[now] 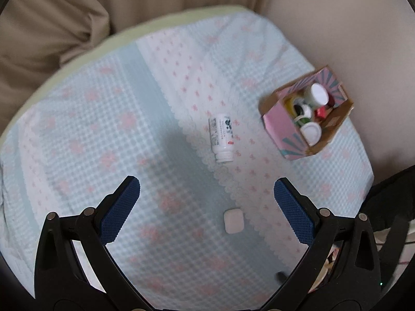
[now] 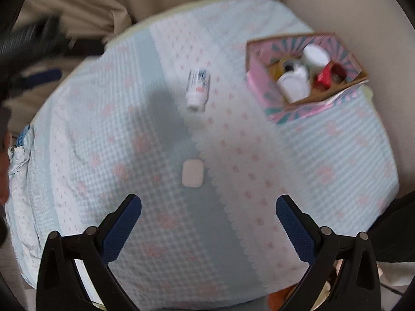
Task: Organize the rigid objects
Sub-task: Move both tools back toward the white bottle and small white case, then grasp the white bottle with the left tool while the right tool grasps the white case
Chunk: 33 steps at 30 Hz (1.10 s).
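Observation:
A white bottle (image 1: 222, 138) with printed label lies on its side on the blue-and-pink checked cloth (image 1: 109, 134); it also shows in the right wrist view (image 2: 197, 89). A small white rounded case (image 1: 233, 220) lies nearer, between the left gripper's fingers in view; it also shows in the right wrist view (image 2: 192, 173). A pink cardboard box (image 1: 282, 129) at the right holds several jars and lids; it also shows in the right wrist view (image 2: 262, 88). My left gripper (image 1: 207, 189) is open and empty above the cloth. My right gripper (image 2: 208, 206) is open and empty.
The cloth covers a round surface with a pale green rim (image 1: 77, 59). Beige fabric (image 1: 52, 26) lies behind it. The left gripper shows blurred at the upper left of the right wrist view (image 2: 39, 51). Dark objects (image 1: 389, 202) sit at the right edge.

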Tool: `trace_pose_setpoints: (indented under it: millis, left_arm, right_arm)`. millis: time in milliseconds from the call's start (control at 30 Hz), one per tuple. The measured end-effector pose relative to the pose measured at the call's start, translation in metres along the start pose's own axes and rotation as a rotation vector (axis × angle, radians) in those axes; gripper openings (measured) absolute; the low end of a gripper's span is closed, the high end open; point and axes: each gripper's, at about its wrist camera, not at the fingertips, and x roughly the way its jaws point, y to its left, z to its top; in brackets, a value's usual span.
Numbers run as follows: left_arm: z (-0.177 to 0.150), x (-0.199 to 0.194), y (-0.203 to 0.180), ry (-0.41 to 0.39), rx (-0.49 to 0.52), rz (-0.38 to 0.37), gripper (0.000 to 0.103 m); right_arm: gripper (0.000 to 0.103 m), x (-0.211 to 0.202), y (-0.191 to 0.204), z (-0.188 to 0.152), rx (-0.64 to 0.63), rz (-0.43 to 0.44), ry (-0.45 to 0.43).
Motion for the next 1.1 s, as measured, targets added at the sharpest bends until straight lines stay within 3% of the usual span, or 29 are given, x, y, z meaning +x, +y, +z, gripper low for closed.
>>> trace_pose_setpoints:
  millis: [233,367,567,767,867,933,1000,1100]
  left_arm:
    - [0.037,0.102,-0.011,0.130,0.045,-0.018,0.103]
    - [0.050,0.162,-0.021,0.195,0.069,-0.031,0.100]
    - [0.065,0.223,-0.030,0.255,0.073,-0.042,0.094]
    - [0.065,0.256,-0.041,0.297,0.078,-0.038,0.081]
    - [0.057,0.266,-0.048,0.321,0.093,-0.029,0.073]
    - [0.052,0.270,-0.050,0.321,0.105,-0.007,0.059]
    - [0.051,0.267,-0.049,0.301,0.103,-0.017,0.051]
    - [0.052,0.265,-0.045,0.299,0.076,-0.045,0.051]
  right_arm:
    - [0.102,0.084,0.021,0.008,0.050,-0.023,0.078]
    - [0.095,0.131,0.026,0.006,0.102,-0.026,0.112]
    - [0.090,0.176,0.023,0.001,0.158,-0.087,0.138]
    - [0.073,0.204,0.024,0.002,0.165,-0.093,0.172]
    - [0.071,0.212,0.028,0.000,0.139,-0.121,0.188]
    - [0.062,0.212,0.033,-0.002,0.117,-0.130,0.179]
    - [0.045,0.208,0.039,-0.003,0.075,-0.133,0.167]
    - [0.041,0.205,0.047,-0.005,0.033,-0.121,0.162]
